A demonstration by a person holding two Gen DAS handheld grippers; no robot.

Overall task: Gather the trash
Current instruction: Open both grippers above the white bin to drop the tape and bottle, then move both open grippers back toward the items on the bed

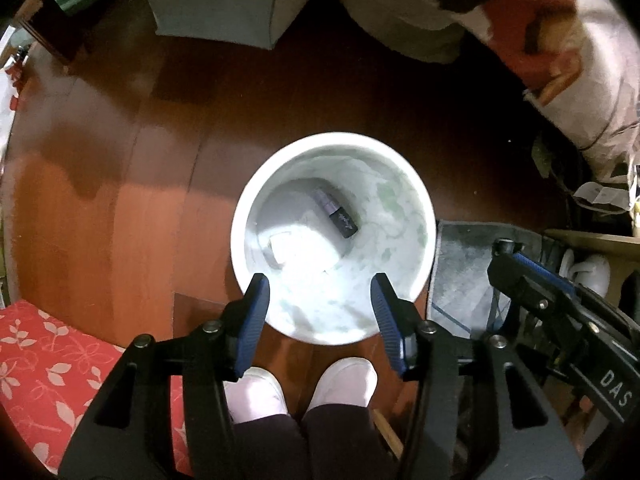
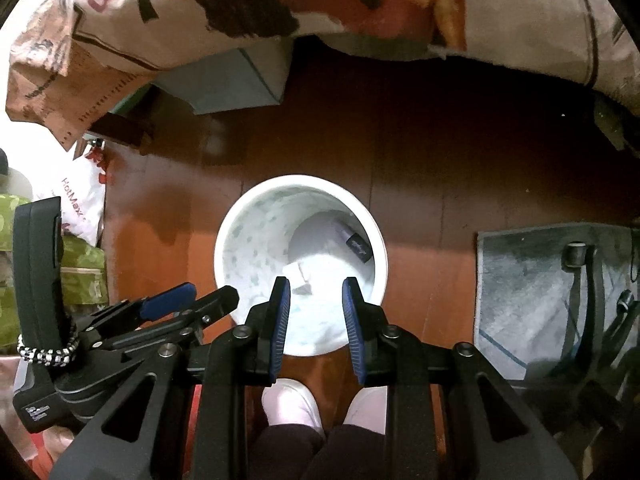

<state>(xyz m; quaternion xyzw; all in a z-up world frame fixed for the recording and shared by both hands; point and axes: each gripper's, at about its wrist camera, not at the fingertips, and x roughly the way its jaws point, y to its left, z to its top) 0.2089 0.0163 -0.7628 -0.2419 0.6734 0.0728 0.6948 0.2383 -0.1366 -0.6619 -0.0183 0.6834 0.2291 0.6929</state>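
Observation:
A white round trash bin (image 1: 239, 216) stands on the wooden floor, seen from above. At its bottom lie a dark little packet (image 1: 339, 216) and crumpled white paper (image 1: 304, 250). My left gripper (image 1: 320, 290) hangs over the bin's near rim, pointing down, open, with nothing between its blue pads. Off to the right the right gripper (image 1: 512, 258) shows. In the right wrist view the bin (image 2: 222, 240) holds the same packet (image 2: 356, 245) and paper (image 2: 299, 276). My right gripper (image 2: 316, 285) is above its near edge, jaws apart and empty. The left gripper (image 2: 198, 298) is at the left.
A person's feet in pale slippers (image 1: 344, 380) stand just before the bin. A grey mat (image 1: 468, 276) lies to the right, a red flowered cushion (image 1: 40, 360) at lower left. A grey box (image 1: 224, 0) and a patterned blanket (image 1: 560, 40) are beyond.

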